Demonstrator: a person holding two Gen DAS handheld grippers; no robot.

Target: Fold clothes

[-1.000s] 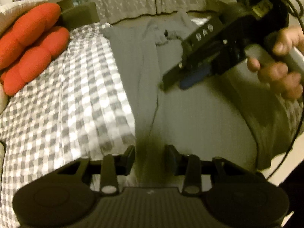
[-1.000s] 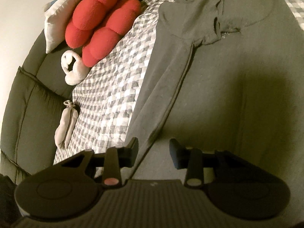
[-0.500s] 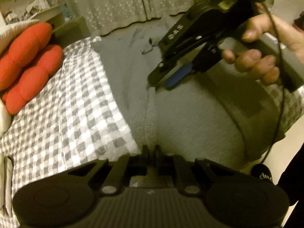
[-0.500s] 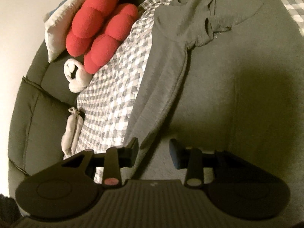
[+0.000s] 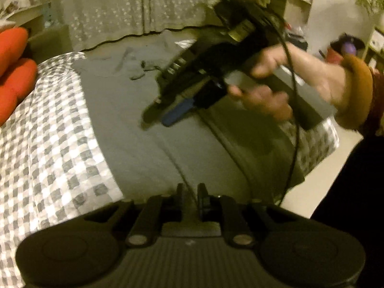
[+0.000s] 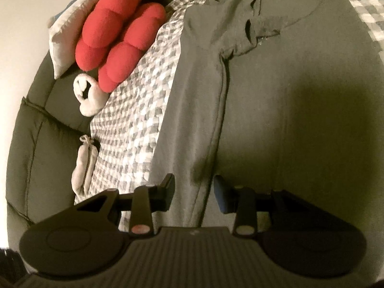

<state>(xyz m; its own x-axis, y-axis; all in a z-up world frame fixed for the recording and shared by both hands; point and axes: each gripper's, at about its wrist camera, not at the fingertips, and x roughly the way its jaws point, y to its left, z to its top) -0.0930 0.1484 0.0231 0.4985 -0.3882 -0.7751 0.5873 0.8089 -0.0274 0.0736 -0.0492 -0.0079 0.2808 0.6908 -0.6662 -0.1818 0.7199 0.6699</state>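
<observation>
A grey sweatshirt (image 5: 148, 129) lies spread on a grey-and-white checked cover (image 5: 48, 139); it also shows in the right wrist view (image 6: 288, 110), with its sleeve (image 6: 192, 124) folded along the left side. My left gripper (image 5: 190, 195) is shut on the sweatshirt's near edge. My right gripper (image 6: 194, 188) is open, its fingers either side of the sleeve's lower end. In the left wrist view the right gripper (image 5: 156, 117) hovers over the sweatshirt's middle, held by a hand.
A red cushion (image 6: 120, 38), a grey pillow (image 6: 64, 36) and small grey cloth items (image 6: 84, 165) lie at the left by the dark sofa back (image 6: 31, 129). Curtains (image 5: 120, 4) hang behind. The cover's right edge drops to the floor (image 5: 319, 192).
My left gripper closed on the sweatshirt's near edge and has pulled it over. The sleeve now lies folded in. My right gripper stayed open and shifted over the sleeve's lower end.
</observation>
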